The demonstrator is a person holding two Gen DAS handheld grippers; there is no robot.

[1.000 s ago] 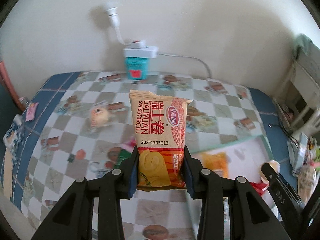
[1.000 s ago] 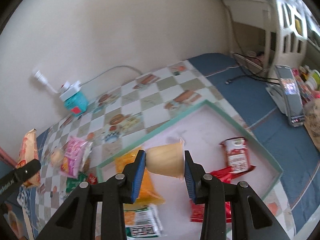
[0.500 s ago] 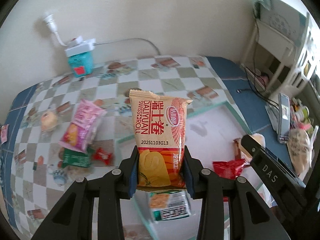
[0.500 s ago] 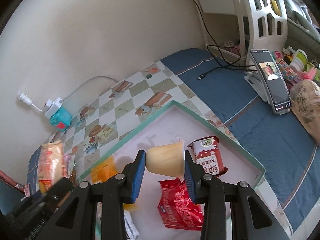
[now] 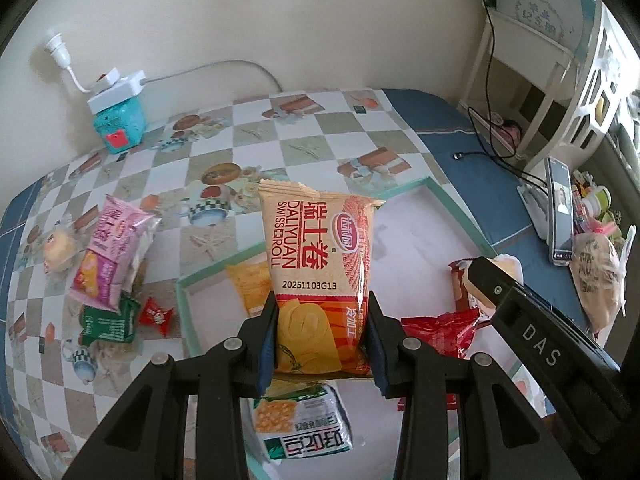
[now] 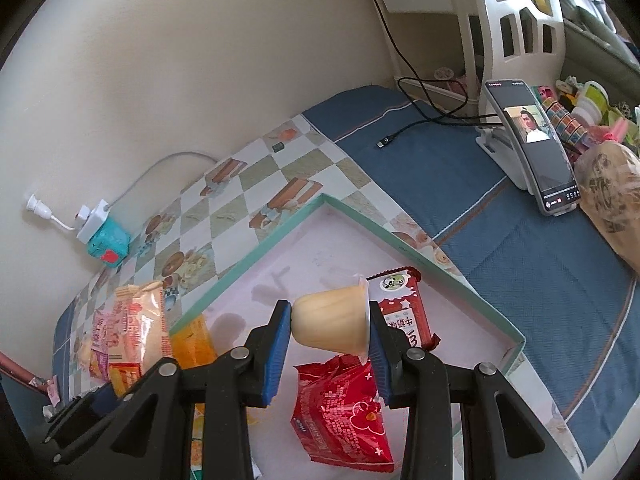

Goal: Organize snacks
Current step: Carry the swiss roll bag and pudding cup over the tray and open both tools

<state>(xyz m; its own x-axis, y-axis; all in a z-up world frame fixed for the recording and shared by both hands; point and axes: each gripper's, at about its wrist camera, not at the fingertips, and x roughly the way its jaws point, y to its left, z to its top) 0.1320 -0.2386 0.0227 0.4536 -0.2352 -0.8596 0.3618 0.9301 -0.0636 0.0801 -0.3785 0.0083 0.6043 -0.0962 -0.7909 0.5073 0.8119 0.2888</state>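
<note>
While several packets already lay in the tray [image 5: 456,212], left gripper [image 5: 320,340] clamped the Swiss-roll pack [image 5: 316,248], right gripper [image 6: 330,330] clamped a jelly cup [image 6: 332,320]; pink packets [image 5: 108,252] at frame left remained outside.

Inside tray [image 6: 460,276]: 4 packets – 2 red below/right of right claw, 1 orange + 1 green under left claw. Held: 1 Swiss roll pkt [image 5: 320,272], 1 jelly cup [image 6: 332,322].

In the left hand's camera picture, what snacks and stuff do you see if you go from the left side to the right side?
Round bun → pink snack packet → small red candy → Swiss roll packet held in the left gripper → red wrapper → right gripper → phone on its stand.
</note>
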